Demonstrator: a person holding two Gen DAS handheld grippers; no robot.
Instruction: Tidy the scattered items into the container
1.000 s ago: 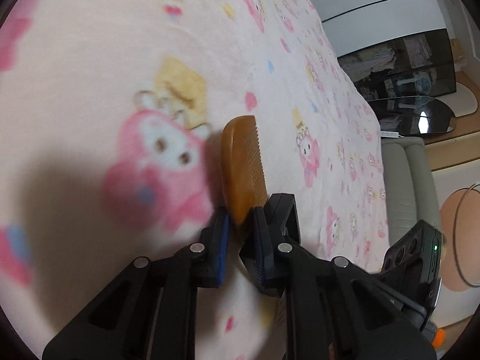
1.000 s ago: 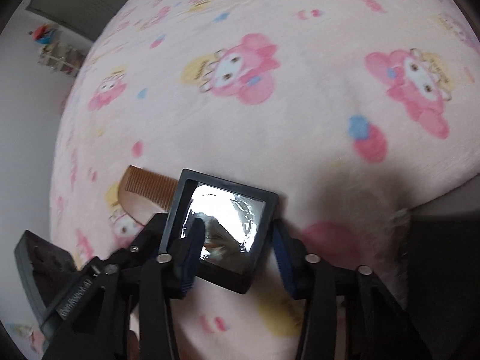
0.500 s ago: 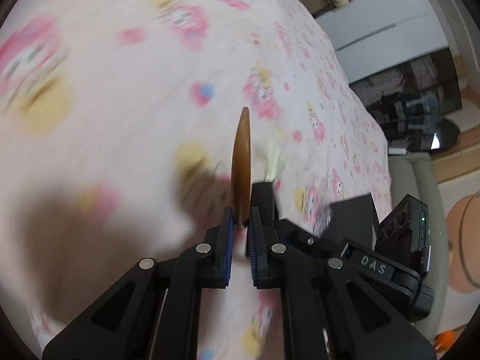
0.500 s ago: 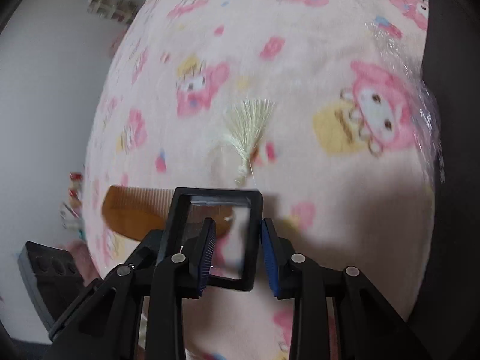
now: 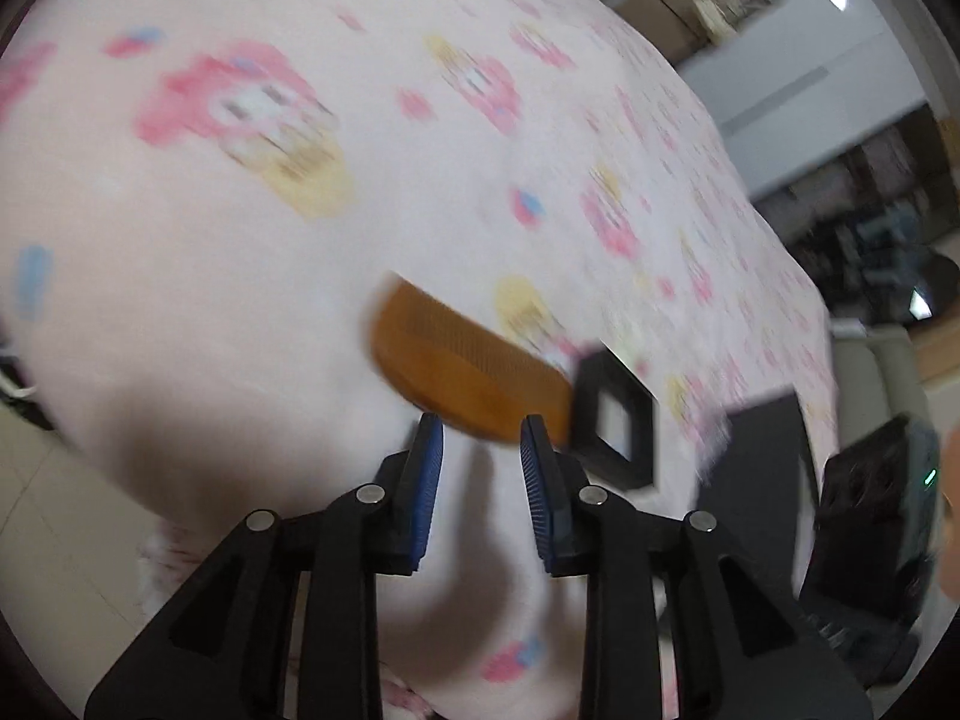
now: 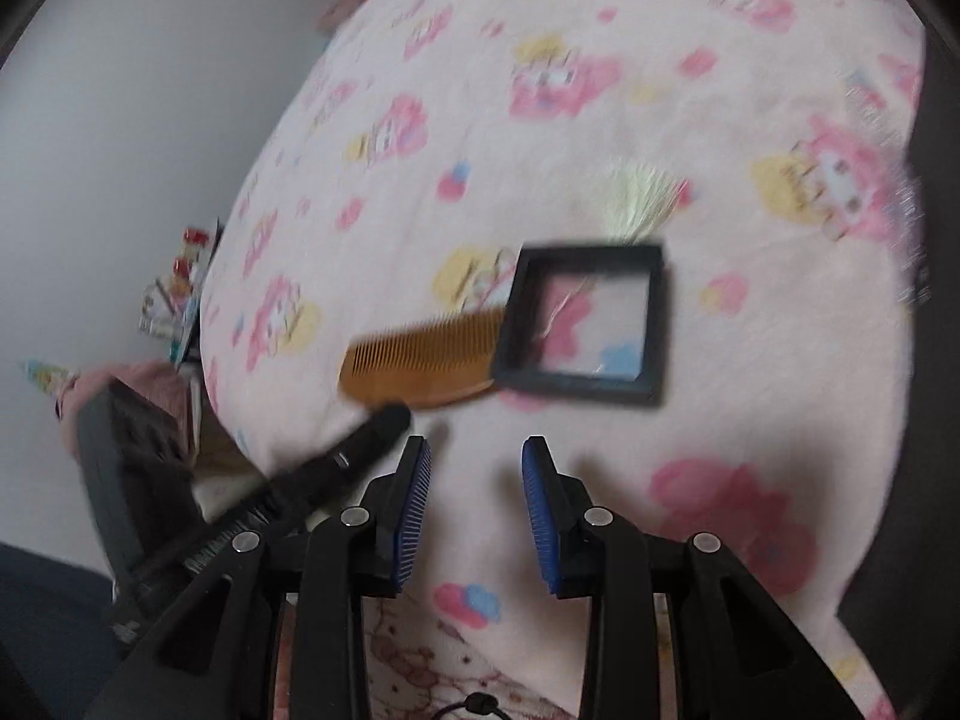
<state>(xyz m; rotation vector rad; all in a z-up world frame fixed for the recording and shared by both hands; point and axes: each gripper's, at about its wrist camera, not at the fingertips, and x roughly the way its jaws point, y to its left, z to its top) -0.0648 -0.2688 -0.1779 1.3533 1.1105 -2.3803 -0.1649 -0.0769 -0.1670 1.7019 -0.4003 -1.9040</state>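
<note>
A brown wooden comb (image 5: 462, 372) shows just beyond my left gripper (image 5: 482, 423). Its jaws are opening and nothing is between the blue pads. A black square frame with a clear window (image 5: 612, 426) touches the comb's right end. In the right wrist view the same comb (image 6: 420, 360) and frame (image 6: 588, 324) sit ahead of my right gripper (image 6: 477, 444), which is open and holds nothing. One of my left gripper's fingers (image 6: 384, 423) reaches in beside the comb. Blur hides whether comb and frame rest on the pink blanket (image 6: 750, 360) or hang just above it.
A pale tassel (image 6: 642, 192) lies on the blanket behind the frame. A dark shape (image 6: 936, 240) borders the blanket at the right edge. The other tool's black housing (image 5: 870, 498) is at the right. Floor and a sofa (image 5: 870, 372) lie past the bed's edge.
The comb has left the left jaws and the frame has left the right jaws. Both now sit ahead of the fingertips. The left jaws have spread apart.
</note>
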